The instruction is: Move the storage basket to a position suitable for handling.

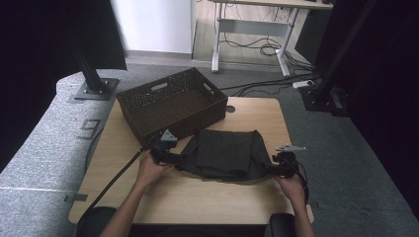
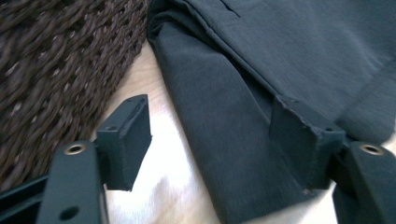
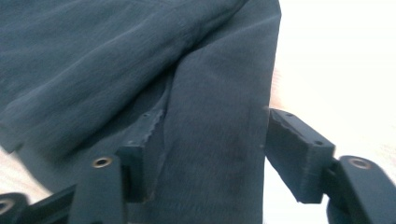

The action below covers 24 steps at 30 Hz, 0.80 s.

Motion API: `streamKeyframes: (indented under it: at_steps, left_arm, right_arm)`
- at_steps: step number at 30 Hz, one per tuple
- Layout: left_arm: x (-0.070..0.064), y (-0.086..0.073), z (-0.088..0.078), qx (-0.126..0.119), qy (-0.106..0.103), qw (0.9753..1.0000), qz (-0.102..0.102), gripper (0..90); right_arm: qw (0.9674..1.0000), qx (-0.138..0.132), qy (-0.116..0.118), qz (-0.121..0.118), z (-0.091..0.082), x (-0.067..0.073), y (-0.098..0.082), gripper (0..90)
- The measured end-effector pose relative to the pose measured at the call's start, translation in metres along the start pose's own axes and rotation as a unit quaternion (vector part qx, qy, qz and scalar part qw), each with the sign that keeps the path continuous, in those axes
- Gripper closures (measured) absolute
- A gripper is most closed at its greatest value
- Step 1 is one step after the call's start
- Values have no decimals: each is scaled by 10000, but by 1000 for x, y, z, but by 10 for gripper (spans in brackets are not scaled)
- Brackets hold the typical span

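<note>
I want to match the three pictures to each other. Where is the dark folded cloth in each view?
High view: the dark folded cloth lies at the table's middle, in front of the wicker basket.
Left gripper view: it covers the upper right, one folded edge running down between the jaws.
Right gripper view: it covers the left and centre, a fold between the jaws.
Shared landmark: the pale wooden table.

Dark folded garment (image 1: 225, 153), flat on table, beside basket (image 1: 170, 101)
</note>
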<state>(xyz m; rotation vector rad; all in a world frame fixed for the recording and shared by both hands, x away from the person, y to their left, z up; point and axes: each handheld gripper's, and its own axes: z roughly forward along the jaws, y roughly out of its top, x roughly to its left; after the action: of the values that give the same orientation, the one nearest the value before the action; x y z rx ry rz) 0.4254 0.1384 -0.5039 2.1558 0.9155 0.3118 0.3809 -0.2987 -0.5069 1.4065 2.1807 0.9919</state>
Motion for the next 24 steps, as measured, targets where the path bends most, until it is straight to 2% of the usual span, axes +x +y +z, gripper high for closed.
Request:
streamKeyframes:
  at_steps: [1,2,7,9,11,12,14,17,18,24]
  left_arm:
    - [0,0,0,0,0,10000,0,340]
    - [1,1,7,23,-14,10000,-33,356]
    - [2,-3,24,172,46,9998,-25,457]
    - [3,-4,26,195,28,9998,-33,513]
    - [3,-6,31,291,2,9996,1,578]
    - [2,-9,35,391,-4,9992,99,611]
    - [1,-11,37,437,-13,9989,190,663]
    - [-2,-12,37,411,7,9989,236,724]
    - [-4,-12,37,406,19,9988,283,739]
    - [-10,-15,34,431,87,9984,368,766]
  right_arm:
    - [10000,0,0,0,0,0,0,394]
    - [10000,28,-48,-19,5,-2,4,440]
    - [9998,168,-102,-10,17,-8,10,478]
    - [9998,212,-59,10,24,-9,11,492]
    - [9996,281,-33,-7,30,-9,11,523]
    - [9995,304,-16,-29,32,-8,11,538]
    - [9993,379,46,-31,36,-7,10,600]
    - [9990,438,69,-25,39,-6,9,634]
    - [9989,466,79,29,41,-5,7,670]
    - [9988,473,134,39,40,-4,4,691]
